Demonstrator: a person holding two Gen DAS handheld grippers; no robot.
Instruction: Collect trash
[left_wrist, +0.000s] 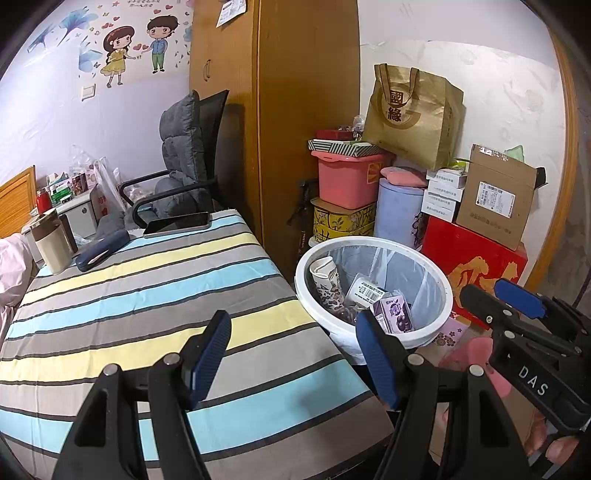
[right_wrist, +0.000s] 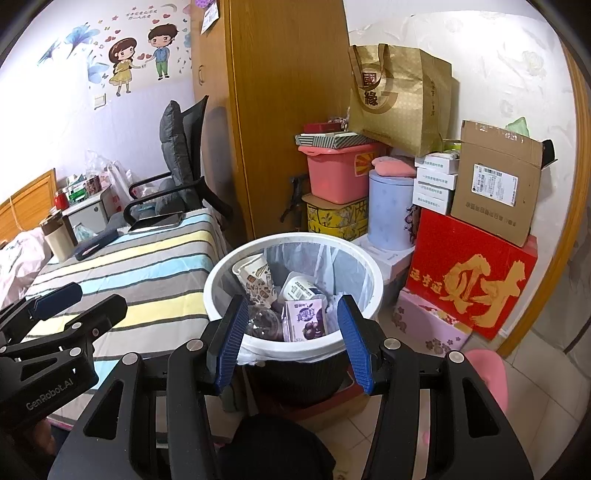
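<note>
A white-rimmed trash bin (left_wrist: 369, 243) (right_wrist: 295, 236) with a clear liner stands on the floor beside the striped table (left_wrist: 147, 295). Inside lie a printed paper cup (left_wrist: 327, 280) (right_wrist: 258, 282), a white labelled tub (left_wrist: 364, 290) (right_wrist: 299, 290), a purple drink carton (left_wrist: 395, 314) (right_wrist: 306, 321) and a clear plastic lid (right_wrist: 262, 321). My left gripper (left_wrist: 293, 354) (right_wrist: 101, 295) hovers open over the table's right edge, holding nothing. Over the bin's near rim, my right gripper (right_wrist: 293, 341) (left_wrist: 483, 288) is open too, with nothing between its pads.
On the table's far end lie a phone (left_wrist: 177, 223), a dark case (left_wrist: 101, 249) and a beige tumbler (left_wrist: 51, 243). An office chair (left_wrist: 184, 162) and a wardrobe (left_wrist: 295, 110) stand behind. Stacked boxes, a red box (right_wrist: 469, 280) and a gold bag (right_wrist: 399, 96) crowd the bin's far side.
</note>
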